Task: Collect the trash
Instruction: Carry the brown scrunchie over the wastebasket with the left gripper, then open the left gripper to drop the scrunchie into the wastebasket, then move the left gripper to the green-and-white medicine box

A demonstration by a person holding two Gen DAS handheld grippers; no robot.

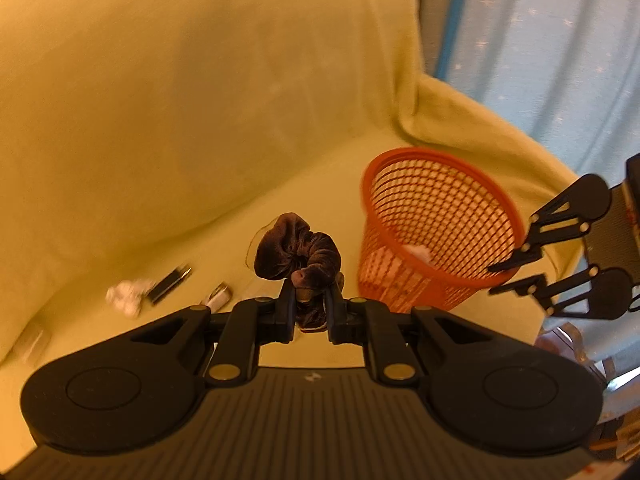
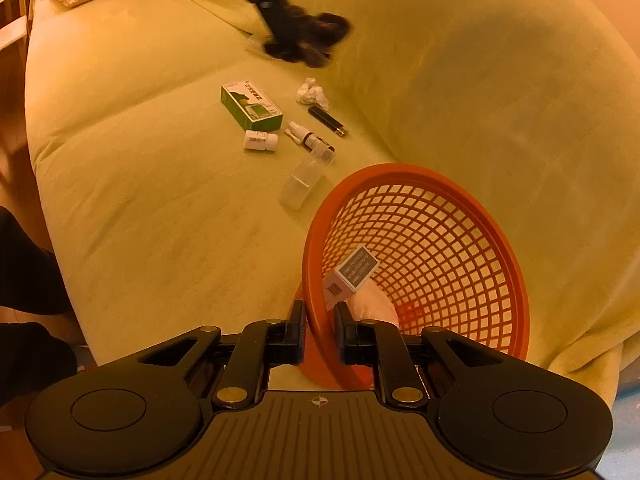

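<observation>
Trash here means the loose bits scattered on the yellow-covered sofa (image 2: pixel 140 200), and the piece I'm carrying now is a brown velvet scrunchie (image 1: pixel 298 254), pinched between the fingers of my left tool (image 1: pixel 312 304) and held up off the cushion, a little short of the orange mesh basket (image 1: pixel 440 216). I judge it very light, soft and squashy, so the clamp on one bunched fold should hold well; velvet is not slippery, but a loose loop could snag on the mesh rim. My right tool (image 2: pixel 319 316) is closed across the basket's near rim, one finger outside and one inside, steadying it; the thin plastic wall will likely flex if I squeeze hard. Inside lie a small printed box (image 2: pixel 352 274) and something pale pink. Further out on the seat wait a clear plastic case (image 2: pixel 302 182), a small white bottle (image 2: pixel 261 141), a dark dropper vial (image 2: pixel 314 140), a black lighter (image 2: pixel 328 121), a green carton (image 2: pixel 251 106) and a crumpled tissue (image 2: pixel 312 92). The rigid, slick ones I'd take across their short sides; the tissue anywhere.
</observation>
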